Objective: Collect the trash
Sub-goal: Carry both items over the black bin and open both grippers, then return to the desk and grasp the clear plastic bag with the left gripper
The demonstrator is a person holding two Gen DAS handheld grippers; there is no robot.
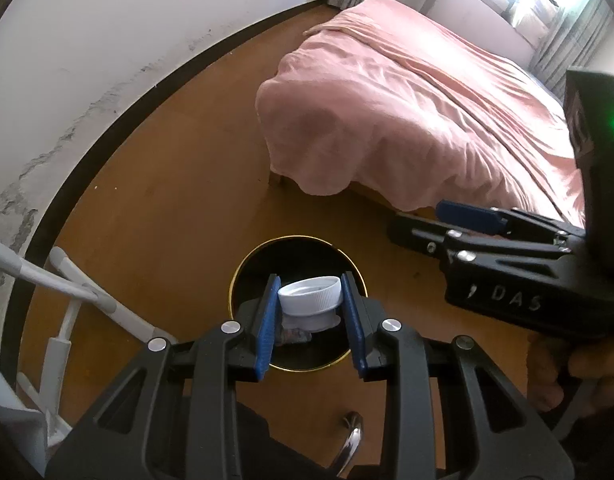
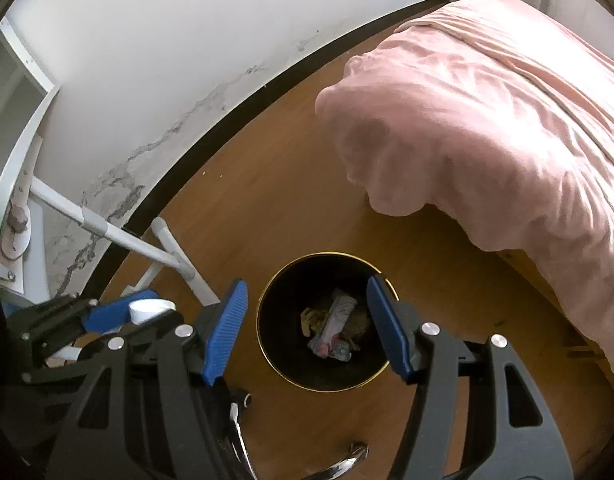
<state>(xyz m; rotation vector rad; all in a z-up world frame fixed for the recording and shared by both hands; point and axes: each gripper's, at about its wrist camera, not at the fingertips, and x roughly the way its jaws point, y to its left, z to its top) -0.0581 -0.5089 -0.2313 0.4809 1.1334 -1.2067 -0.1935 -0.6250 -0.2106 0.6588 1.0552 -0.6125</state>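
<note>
The left gripper [image 1: 311, 300] is clamped on a white bottle [image 1: 310, 294] at its capped end: both blue pads press the ribbed cap from either side, and the neck with a crumpled remainder hangs below the cap toward the camera. The bottle's long axis therefore runs roughly along the gripper's pointing line, cap foremost, steeply downward. From this grip point outward, the black bin [image 1: 243, 270] with its gold rim lies directly beneath and behind the cap; in the left wrist view the rim rings the fingertips from about 9 o'clock over 12 o'clock to 3 o'clock, so the held bottle appears to sit over the bin's mouth, slightly toward the 6 o'clock part of the opening. Judged from this alignment, the coming move calls for a release, with little or no sideways correction. The right gripper [image 2: 307, 328] stands with its jaws apart and nothing between the pads; its fingers frame the same bin [image 2: 267, 344], where crumpled paper trash [image 2: 333, 326] already rests at the bottom. In the right wrist view the left gripper [image 2: 119, 316] appears at 9 o'clock, off the rim. The right gripper is empty, so the left carries the only item. The pink-covered bed [image 1: 407, 112] lies at 1 o'clock, well apart from the bin.
</note>
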